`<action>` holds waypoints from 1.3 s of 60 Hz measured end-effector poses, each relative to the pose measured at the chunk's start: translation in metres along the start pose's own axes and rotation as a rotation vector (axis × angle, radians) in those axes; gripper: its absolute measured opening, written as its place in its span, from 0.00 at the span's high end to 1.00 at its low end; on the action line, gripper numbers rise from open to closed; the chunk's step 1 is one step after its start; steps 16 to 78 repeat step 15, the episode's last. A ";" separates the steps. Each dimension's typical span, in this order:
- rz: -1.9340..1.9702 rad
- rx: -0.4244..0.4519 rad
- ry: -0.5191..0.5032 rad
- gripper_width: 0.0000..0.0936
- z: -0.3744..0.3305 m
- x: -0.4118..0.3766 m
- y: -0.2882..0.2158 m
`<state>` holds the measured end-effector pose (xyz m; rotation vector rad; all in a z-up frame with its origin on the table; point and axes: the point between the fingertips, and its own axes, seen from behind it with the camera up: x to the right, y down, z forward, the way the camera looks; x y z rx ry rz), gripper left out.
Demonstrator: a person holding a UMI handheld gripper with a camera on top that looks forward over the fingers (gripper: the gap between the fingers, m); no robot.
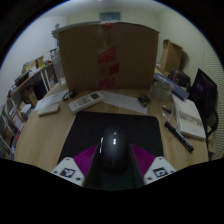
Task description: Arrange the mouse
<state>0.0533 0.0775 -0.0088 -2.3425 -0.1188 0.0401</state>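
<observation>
On the desk, in the gripper view, a black mat lies straight ahead, and the mouse sits at its near edge, right between the tongs. The magenta pads flank its sides; I cannot tell whether they press on the shell or leave a thin gap, so the state of the tongs stays uncertain. The mouse's long axis runs straight away from the camera, in line with the fingers, with its far end pointing toward the middle of the mat. That alignment is what the coming move turns on: the mouse is centred between the fingers, not off to either side, so a squeeze across its narrow width should be enough, with no turning needed.

Beyond the mat stands a brown cardboard box. A white keyboard lies to the left of it. A book lies to the right of the mat.
</observation>
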 end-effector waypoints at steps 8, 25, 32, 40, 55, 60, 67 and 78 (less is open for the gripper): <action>0.034 -0.020 0.014 0.11 -0.030 -0.012 0.004; 0.082 -0.022 0.053 0.11 -0.074 -0.028 0.012; 0.082 -0.022 0.053 0.11 -0.074 -0.028 0.012; 0.082 -0.022 0.053 0.11 -0.074 -0.028 0.012; 0.082 -0.022 0.053 0.11 -0.074 -0.028 0.012; 0.082 -0.022 0.053 0.11 -0.074 -0.028 0.012; 0.082 -0.022 0.053 0.11 -0.074 -0.028 0.012; 0.082 -0.022 0.053 0.11 -0.074 -0.028 0.012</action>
